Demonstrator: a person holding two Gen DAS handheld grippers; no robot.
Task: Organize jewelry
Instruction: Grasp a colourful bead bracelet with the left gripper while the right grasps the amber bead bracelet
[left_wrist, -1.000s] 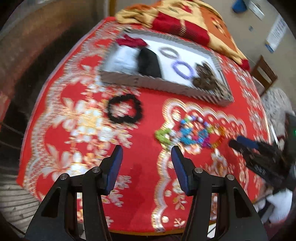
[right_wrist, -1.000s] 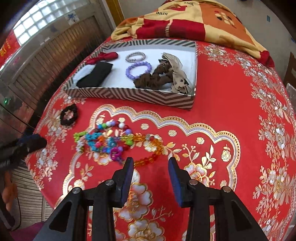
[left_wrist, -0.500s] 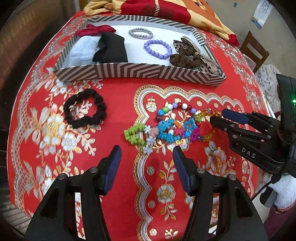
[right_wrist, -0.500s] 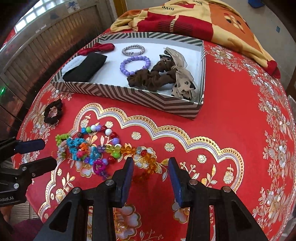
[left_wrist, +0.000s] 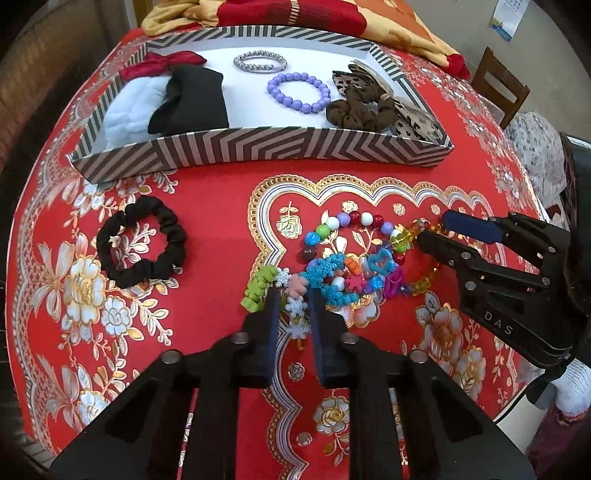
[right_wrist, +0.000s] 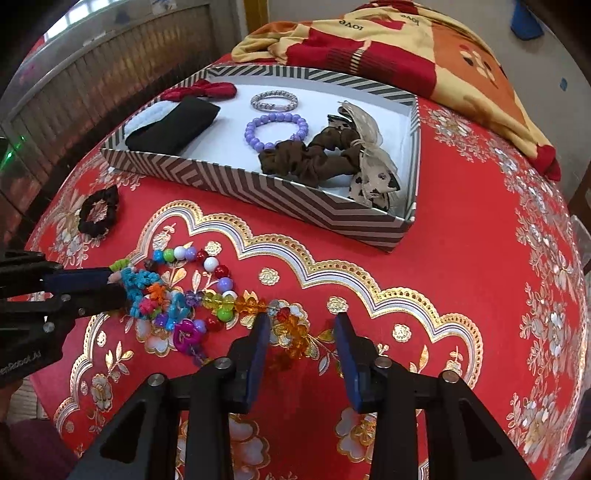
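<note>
A tangle of coloured bead bracelets lies on the red tablecloth in front of a striped box. My left gripper points down at the tangle's left end. Its jaws are closing, and the pads pinch a white snowflake-bead strand beside a green piece. The right wrist view shows this left gripper at the blue fuzzy beads. My right gripper straddles the amber bead bracelet. Its jaws are closing too, but there is still a gap on the right side. A black scrunchie lies to the left.
The box holds a purple bead bracelet, a silver bangle, a brown scrunchie, a spotted bow, a red bow and folded black and white cloths. A yellow-red blanket lies behind it. A wooden chair stands at the far right.
My left gripper came forward and down onto the bracelet tangle, and its wide-open jaws closed on the white beads. My right gripper sank toward the amber beads, and its jaws narrowed a little.
</note>
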